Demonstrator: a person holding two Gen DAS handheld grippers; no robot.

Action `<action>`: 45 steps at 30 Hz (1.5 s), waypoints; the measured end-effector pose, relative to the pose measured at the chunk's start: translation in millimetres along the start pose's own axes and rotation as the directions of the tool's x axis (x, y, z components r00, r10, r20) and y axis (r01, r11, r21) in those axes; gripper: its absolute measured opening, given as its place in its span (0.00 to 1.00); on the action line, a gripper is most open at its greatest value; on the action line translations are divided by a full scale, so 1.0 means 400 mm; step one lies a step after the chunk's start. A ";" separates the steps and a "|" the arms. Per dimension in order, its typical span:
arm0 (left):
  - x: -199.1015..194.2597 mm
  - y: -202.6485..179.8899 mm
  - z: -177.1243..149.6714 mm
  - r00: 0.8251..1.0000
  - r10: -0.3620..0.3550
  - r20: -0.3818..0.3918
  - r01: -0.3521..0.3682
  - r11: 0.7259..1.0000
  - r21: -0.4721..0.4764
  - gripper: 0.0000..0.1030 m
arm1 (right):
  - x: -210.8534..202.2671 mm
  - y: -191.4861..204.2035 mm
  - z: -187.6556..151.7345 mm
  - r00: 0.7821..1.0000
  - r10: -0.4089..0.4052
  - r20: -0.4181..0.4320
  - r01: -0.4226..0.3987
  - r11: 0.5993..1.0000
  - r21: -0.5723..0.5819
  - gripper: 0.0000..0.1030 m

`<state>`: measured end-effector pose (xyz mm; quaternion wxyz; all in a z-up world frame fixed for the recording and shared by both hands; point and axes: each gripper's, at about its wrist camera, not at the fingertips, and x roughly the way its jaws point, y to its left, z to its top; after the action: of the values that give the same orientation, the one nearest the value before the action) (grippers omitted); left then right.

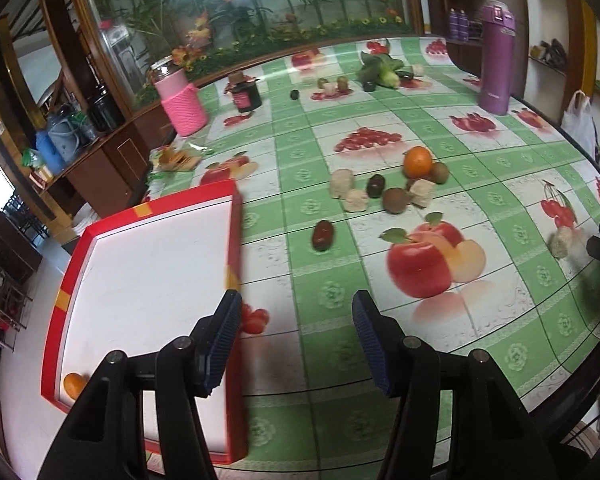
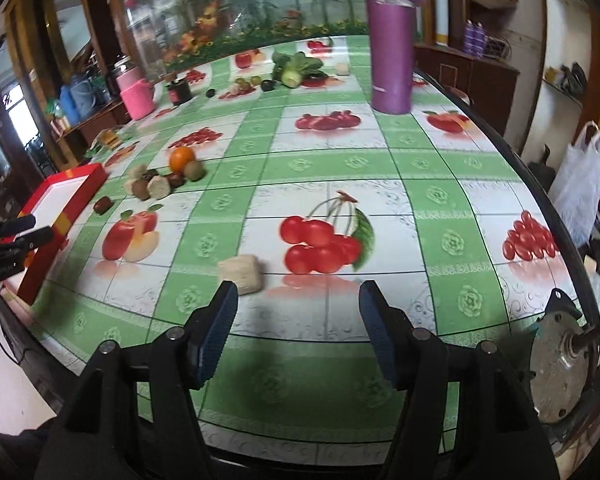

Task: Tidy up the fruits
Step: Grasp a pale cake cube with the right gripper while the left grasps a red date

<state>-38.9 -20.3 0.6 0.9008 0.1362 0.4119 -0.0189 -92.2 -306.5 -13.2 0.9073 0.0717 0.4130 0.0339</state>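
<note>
A red tray (image 1: 236, 236) with a white floor sits at the table's left edge, and one small orange (image 1: 74, 385) lies in its near corner. My left gripper (image 1: 298, 340) hangs open and empty over the tray's right wall. Ahead lies a loose pile: an orange (image 1: 417, 161), kiwis (image 1: 395, 200), a dark date (image 1: 375, 185) and beige blocks (image 1: 341, 183). A reddish date (image 1: 323, 235) lies alone, nearer the tray. My right gripper (image 2: 298, 328) is open and empty, with a beige block (image 2: 242, 274) on the cloth just beyond its left finger.
A purple flask (image 2: 391, 40) stands at the far right. A pink-sleeved jar (image 1: 180, 96) and a dark jar (image 1: 246, 96) stand far left. Greens (image 1: 379, 68) with more small fruit lie at the back. The table's curved edge (image 2: 539, 200) runs on the right, with a white bag (image 2: 579, 192) beyond it.
</note>
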 end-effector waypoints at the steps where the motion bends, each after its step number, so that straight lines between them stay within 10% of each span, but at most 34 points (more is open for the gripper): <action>1: 0.003 -0.008 0.003 1.000 -0.004 -0.007 0.004 1.000 0.006 0.56 | 0.005 -0.007 0.004 1.000 0.007 -0.002 -0.007 1.000 0.015 0.62; 15: 0.048 -0.040 0.049 0.999 -0.016 -0.050 0.017 1.000 0.008 0.56 | 0.090 0.105 0.004 0.995 0.089 -0.054 -0.093 0.994 -0.064 0.53; 25: 0.122 -0.140 0.144 0.986 -0.151 -0.067 0.156 0.985 0.075 0.56 | 0.089 0.094 0.007 0.995 0.091 -0.041 -0.093 0.994 -0.051 0.39; 36: 0.146 0.044 0.077 0.990 -0.037 -0.137 0.028 0.997 -0.071 0.56 | 0.119 0.100 0.053 0.984 0.157 -0.081 -0.159 0.987 -0.026 0.29; 45: 0.208 0.012 0.106 0.984 -0.082 -0.156 0.074 0.996 -0.055 0.51 | 0.138 0.157 0.146 0.992 0.114 0.048 -0.112 0.992 -0.050 0.29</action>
<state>48.0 -20.3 -34.1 0.8669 0.0988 0.4876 -0.0329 -11.9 -243.7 -6.6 0.9155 0.0743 0.3843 0.0931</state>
